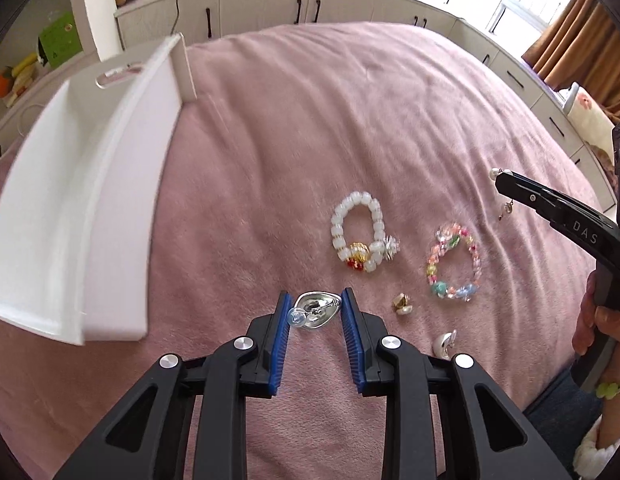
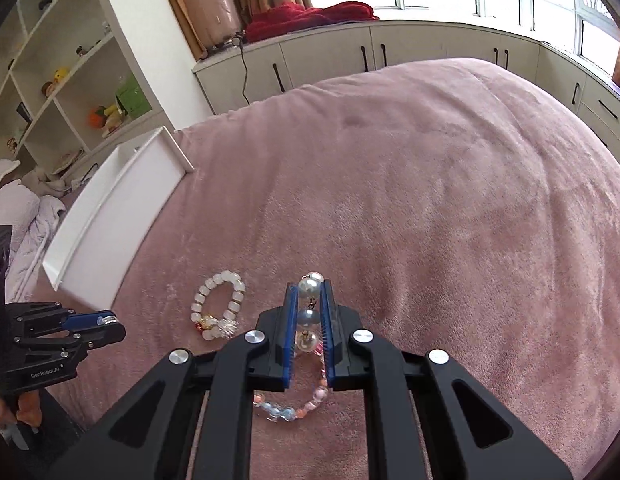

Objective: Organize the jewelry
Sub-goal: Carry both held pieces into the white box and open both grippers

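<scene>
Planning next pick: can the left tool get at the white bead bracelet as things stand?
Probably not yet: the left tool is shut on a silver earring. The path itself looks free, since the white bead bracelet lies uncovered on the pink blanket just ahead.

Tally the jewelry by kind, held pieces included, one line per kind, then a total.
Bead bracelets: 2, white bracelet and multicolour bracelet.
Earrings: 4, silver earring in the left gripper, pearl earring in the right gripper, gold earring and white earring on the blanket.
Total: 6
</scene>
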Available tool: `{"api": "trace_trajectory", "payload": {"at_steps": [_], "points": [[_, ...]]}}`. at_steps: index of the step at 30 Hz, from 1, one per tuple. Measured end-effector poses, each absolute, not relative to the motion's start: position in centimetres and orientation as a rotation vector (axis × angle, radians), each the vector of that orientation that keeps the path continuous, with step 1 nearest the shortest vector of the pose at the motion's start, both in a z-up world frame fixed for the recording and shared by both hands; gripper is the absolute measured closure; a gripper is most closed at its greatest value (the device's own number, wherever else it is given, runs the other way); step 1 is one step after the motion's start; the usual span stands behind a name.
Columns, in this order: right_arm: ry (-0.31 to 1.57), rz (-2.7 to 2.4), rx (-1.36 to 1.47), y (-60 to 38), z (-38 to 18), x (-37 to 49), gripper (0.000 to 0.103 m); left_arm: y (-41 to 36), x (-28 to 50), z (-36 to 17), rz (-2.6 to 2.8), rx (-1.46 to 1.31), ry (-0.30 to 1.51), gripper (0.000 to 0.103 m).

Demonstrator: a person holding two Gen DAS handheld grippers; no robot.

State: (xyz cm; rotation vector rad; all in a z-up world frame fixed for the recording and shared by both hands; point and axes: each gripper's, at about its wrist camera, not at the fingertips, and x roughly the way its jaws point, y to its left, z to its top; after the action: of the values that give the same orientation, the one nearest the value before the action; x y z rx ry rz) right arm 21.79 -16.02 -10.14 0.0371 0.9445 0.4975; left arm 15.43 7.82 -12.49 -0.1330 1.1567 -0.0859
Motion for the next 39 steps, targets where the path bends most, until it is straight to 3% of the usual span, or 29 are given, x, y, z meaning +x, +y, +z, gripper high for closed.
{"api": "trace_trajectory", "payload": {"at_steps": [9, 15, 25, 39], "points": [[0.875, 0.660, 0.029, -7.9, -5.0, 23.7, 0.091, 14.0, 14.7, -6.0, -0.004, -0.226, 0.996, 0.073], [0.886, 0.790, 0.007, 0.9, -3.8, 24.5, 0.091, 21.0, 14.6, -4.4, 0.121, -0.269, 0.951, 0.073], [0.973, 0.956, -0.051, 13.9, -6.1, 24.2, 0.091, 30.0, 15.4, -8.1, 0.304, -0.366, 1.014, 0.073], [1.067, 0.953, -0.154, 19.7, -11.1, 24.0, 0.091, 31.5, 16.8, -13.1, 0.358, -0.391, 1.141, 0.073]]}}
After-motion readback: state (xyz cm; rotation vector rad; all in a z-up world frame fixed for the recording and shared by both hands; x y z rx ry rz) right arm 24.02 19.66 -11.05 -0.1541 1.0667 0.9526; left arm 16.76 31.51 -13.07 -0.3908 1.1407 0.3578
